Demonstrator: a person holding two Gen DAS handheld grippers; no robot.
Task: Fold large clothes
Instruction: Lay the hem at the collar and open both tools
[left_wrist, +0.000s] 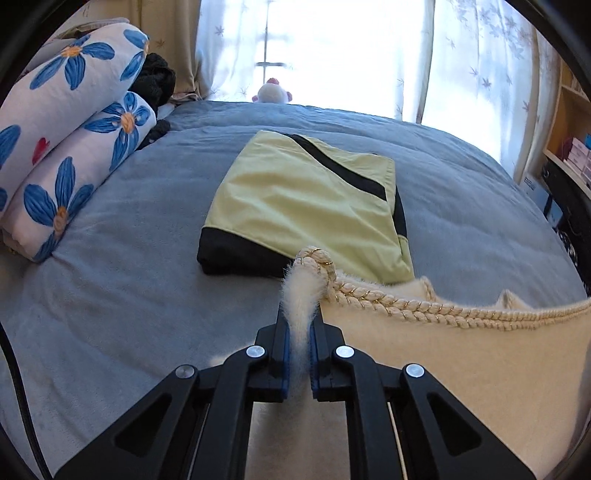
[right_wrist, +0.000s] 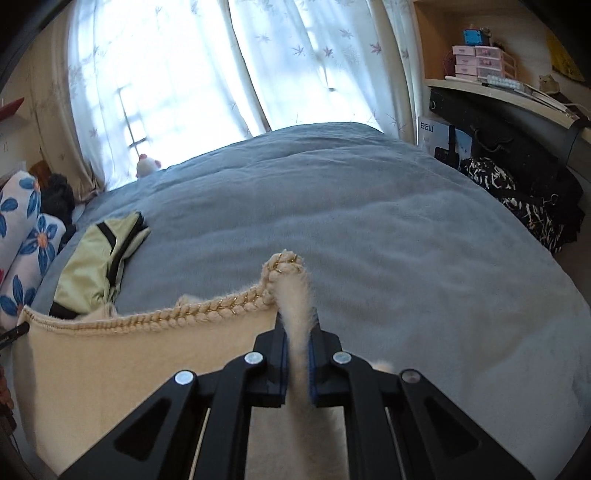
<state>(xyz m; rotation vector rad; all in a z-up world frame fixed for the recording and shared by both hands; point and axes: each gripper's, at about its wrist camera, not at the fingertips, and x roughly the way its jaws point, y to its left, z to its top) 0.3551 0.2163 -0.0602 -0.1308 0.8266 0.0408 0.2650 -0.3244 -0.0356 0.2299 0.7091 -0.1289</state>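
Observation:
A cream fuzzy garment with a braided rope trim hangs stretched above the grey-blue bed. My left gripper is shut on its left corner. My right gripper is shut on its right corner; the cream garment spans leftwards from it, its braided trim running along the top edge. The lower part of the garment is hidden below both views. A folded yellow-green and black garment lies on the bed beyond the left gripper, and shows at the left in the right wrist view.
Rolled white bedding with blue flowers lies along the bed's left side. A small plush toy sits at the far edge by the curtained window. A desk and shelves and a black-and-white patterned bag stand right of the bed.

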